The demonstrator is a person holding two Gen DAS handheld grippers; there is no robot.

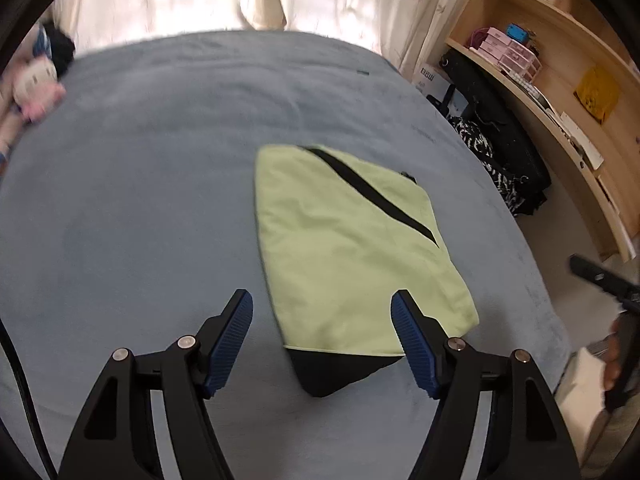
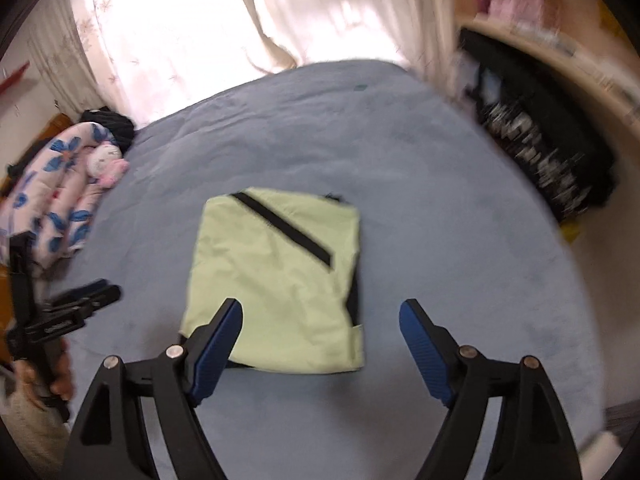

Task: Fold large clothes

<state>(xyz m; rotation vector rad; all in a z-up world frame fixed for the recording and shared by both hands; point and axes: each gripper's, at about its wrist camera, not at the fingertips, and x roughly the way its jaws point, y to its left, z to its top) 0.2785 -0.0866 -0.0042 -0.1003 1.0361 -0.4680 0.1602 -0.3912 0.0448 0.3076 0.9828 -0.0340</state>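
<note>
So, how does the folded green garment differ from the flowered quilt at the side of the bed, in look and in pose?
The green garment is plain light green with a black diagonal stripe; the flowered quilt is pale pink with blue flowers. The garment lies flat as a compact rectangle in the middle of the blue bed cover; the quilt is bunched into a thick roll at the bed's left edge. A plush toy leans against the quilt, while nothing touches the garment. Both are soft textiles.

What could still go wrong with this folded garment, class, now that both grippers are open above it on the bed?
1. A black part sticks out from under the near edge of the green garment, so the fold is untidy and may need redoing.
2. The bed is soft; regrasping could pinch its cover along with the cloth.
3. The left gripper and right gripper hang close together, so they might collide.
</note>
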